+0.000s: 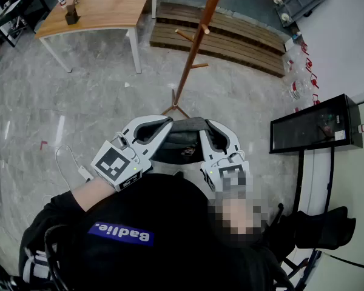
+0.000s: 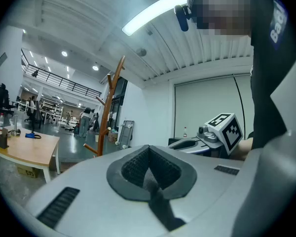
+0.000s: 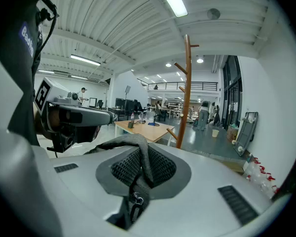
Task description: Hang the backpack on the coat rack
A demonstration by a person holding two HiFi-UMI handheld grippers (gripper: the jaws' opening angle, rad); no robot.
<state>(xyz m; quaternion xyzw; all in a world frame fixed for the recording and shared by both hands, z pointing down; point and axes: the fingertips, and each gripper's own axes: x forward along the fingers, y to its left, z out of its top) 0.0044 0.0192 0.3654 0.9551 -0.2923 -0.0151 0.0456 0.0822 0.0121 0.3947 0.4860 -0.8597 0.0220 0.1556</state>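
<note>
Grey-black fabric backpack [image 1: 181,139]: slung crosswise between both claws, close to the person's body. Left gripper [image 1: 159,128] and right gripper [image 1: 207,131] each clenched on one of its straps. Tall brown wooden coat rack [image 1: 194,47]: straight ahead, well apart, seemingly no nearer either hand.

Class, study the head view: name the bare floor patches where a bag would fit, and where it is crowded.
Bare grey floor lies left, between the wooden table, the coat rack foot and the white cable. Crowded on the right: wooden pallet, bottles, black cabinet.
</note>
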